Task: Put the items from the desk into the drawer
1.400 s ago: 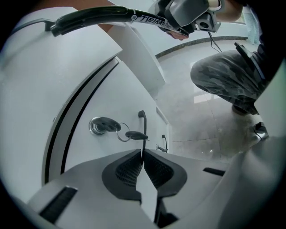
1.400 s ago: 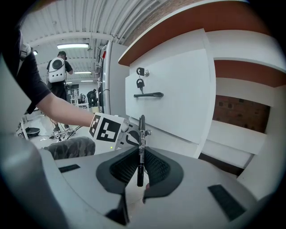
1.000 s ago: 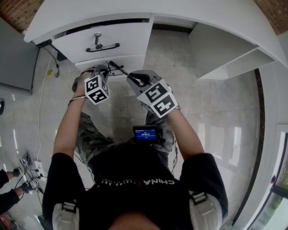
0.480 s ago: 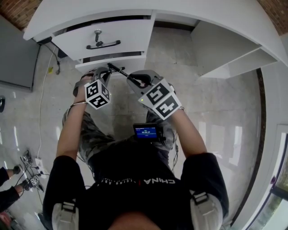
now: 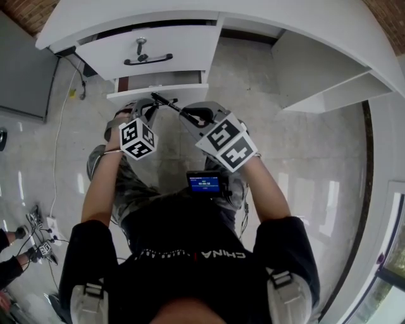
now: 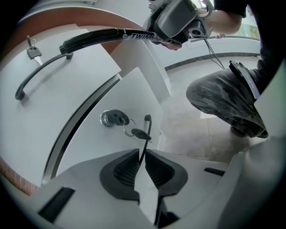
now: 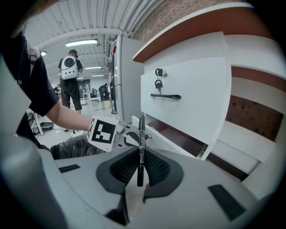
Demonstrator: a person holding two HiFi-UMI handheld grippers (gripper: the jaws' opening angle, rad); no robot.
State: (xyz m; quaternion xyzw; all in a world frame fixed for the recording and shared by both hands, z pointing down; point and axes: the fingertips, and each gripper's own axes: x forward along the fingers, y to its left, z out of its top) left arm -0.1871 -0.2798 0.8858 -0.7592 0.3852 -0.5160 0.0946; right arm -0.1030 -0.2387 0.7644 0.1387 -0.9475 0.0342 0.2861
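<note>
— So, where is the pen [image 7: 141, 127] at this moment?
— Off the surface [image 5: 190, 14]. The right gripper [image 7: 140, 152] has it. Its fingers are closed on the black barrel, which stands nearly upright between the pads, the longer end sticking out past the tips.
— And the other hand's tool?
— The left gripper [image 6: 142, 154] is clamped on the thin black handle [image 6: 147, 127] of the lower drawer [image 5: 158, 95]. Its fingers are pressed together with only that bar between them.
— Is that drawer open?
— Partly. In the head view its white front stands out from the desk, and a strip of brown interior shows behind it. The upper drawer [image 5: 180, 47] sits further back, with a curved handle and a key on its face.
— Anything else on the lower front?
— A lock [image 6: 108, 118] with a key in it, and a second key [image 6: 139, 133] hanging from a ring just beside the gripped handle.
— How do the two grippers stand to each other?
— Near each other in front of the drawers, above the person's knees and the pale floor [image 5: 266, 126]. The pen reaches from the right gripper across toward the left one, and its far end is close to the lower drawer's front edge. It is not inside the drawer.
— Anyone else around?
— Well behind, in the right gripper view, a person with a backpack [image 7: 69, 67] stands with their back turned.
</note>
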